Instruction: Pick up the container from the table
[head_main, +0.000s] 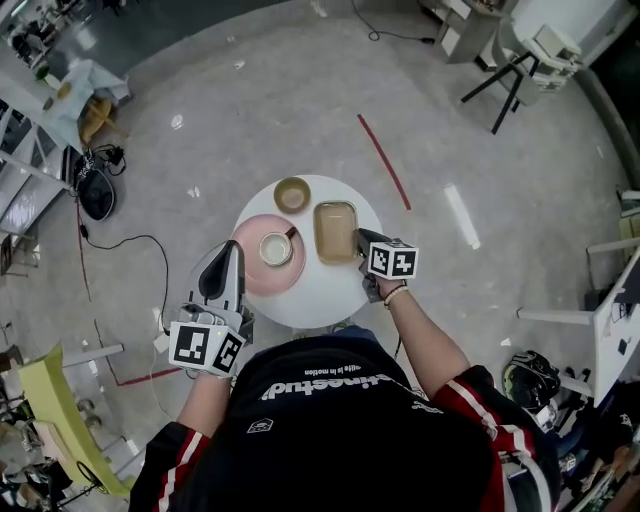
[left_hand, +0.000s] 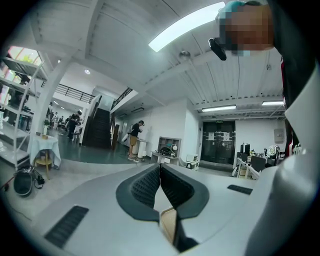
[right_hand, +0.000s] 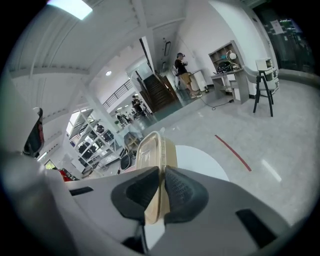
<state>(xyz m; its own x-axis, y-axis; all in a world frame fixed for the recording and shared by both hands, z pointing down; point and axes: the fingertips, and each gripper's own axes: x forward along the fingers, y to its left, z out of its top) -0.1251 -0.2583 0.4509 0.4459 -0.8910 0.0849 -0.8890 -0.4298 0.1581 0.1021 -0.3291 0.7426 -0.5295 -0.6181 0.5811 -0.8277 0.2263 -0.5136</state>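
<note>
Wide hall, grey polished floor (head_main: 250, 110) crossed by a red tape line (head_main: 385, 162). At centre, a small round white desk (head_main: 320, 295) carrying a pink plate (head_main: 250, 277) with a cup (head_main: 276, 248), and a brown bowl (head_main: 292, 194). Right tool (right_hand: 161, 172) pinching the near short rim of the tan container (right_hand: 150, 150), long axis running straight away from the pads, over the desk's right half. Left tool (left_hand: 160, 167) pressed together on nothing, held off the desk's left edge, well apart from the container. Appears already raised off the desk; likely a job for 1 hand.
</note>
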